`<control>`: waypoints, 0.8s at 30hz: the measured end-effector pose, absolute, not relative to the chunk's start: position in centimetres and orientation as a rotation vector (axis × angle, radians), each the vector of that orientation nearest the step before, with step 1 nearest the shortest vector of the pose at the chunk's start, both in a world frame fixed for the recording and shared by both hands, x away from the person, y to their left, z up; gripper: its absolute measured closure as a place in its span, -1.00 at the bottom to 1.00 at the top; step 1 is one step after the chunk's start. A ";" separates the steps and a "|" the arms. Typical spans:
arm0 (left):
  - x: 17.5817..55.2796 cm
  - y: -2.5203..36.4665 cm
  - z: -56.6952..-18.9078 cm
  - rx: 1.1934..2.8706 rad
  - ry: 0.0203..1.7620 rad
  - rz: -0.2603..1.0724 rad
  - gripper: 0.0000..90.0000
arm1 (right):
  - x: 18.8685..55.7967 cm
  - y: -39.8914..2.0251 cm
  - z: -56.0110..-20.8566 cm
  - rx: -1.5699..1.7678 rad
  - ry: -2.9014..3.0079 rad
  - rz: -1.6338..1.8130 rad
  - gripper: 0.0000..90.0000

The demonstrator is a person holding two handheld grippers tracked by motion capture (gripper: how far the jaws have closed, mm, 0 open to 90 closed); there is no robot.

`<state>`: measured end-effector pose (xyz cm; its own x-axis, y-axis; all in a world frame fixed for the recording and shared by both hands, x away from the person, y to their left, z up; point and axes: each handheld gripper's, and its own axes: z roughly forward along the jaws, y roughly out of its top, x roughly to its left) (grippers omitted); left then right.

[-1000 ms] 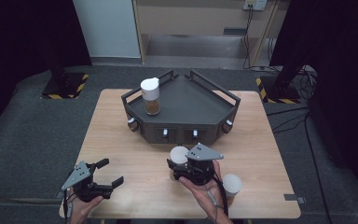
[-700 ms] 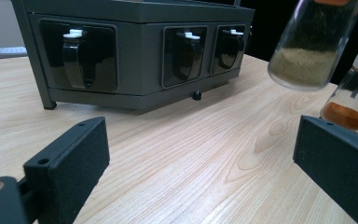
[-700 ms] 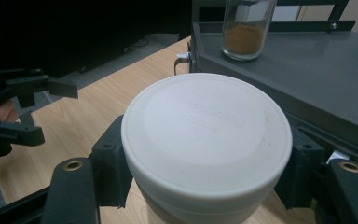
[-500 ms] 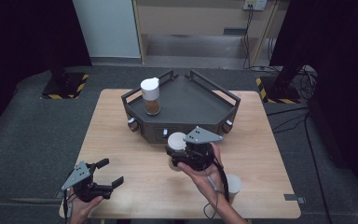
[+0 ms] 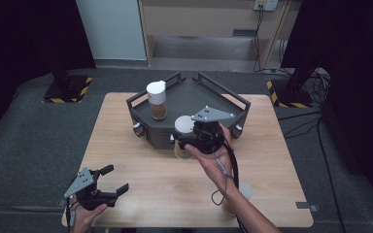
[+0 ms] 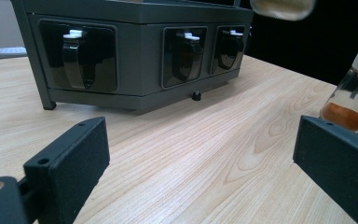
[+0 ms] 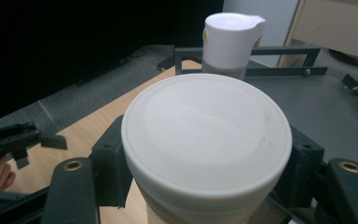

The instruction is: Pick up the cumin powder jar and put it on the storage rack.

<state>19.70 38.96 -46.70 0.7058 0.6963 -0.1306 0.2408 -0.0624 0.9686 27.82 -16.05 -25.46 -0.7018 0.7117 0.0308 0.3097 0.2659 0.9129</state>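
the jar (image 5: 183, 133) in hand is a stubby clear one with a broad, flat white lid and pale contents; in the right gripper view its lid (image 7: 207, 135) shows faint raised lettering, too blurred to read. the right gripper (image 5: 194, 141) has its fingers closed on the jar's sides just below the lid, holding it upright in the air by the front edge of the dark rack (image 5: 223, 97), clear of the bench (image 5: 141, 170).

the high view shows the whole layout: a second jar (image 5: 156, 99) with a white flip cap and brown powder stands on the rack's top at its left, and a third jar (image 5: 238, 194) sits on the bench partly hidden behind the right forearm. the left gripper (image 5: 110, 180) rests low at the bench's near left corner, its fingers spread wide with nothing between them.

the left gripper view adds the rack's front face with three dark recessed pockets (image 6: 81, 58), and an orange-filled jar (image 6: 354, 100) at the far right.
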 end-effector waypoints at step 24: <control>19.7 39.1 -46.8 1.623 0.776 0.441 -0.94 | 34.2 -14.2 -22.5 1.012 2.044 1.350 -0.25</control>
<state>19.67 39.07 -46.79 0.7036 0.6975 -0.1358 0.2405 -0.0539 0.9692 34.24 -14.24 -22.48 -0.6076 0.7942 0.0024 0.3137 0.2372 0.9194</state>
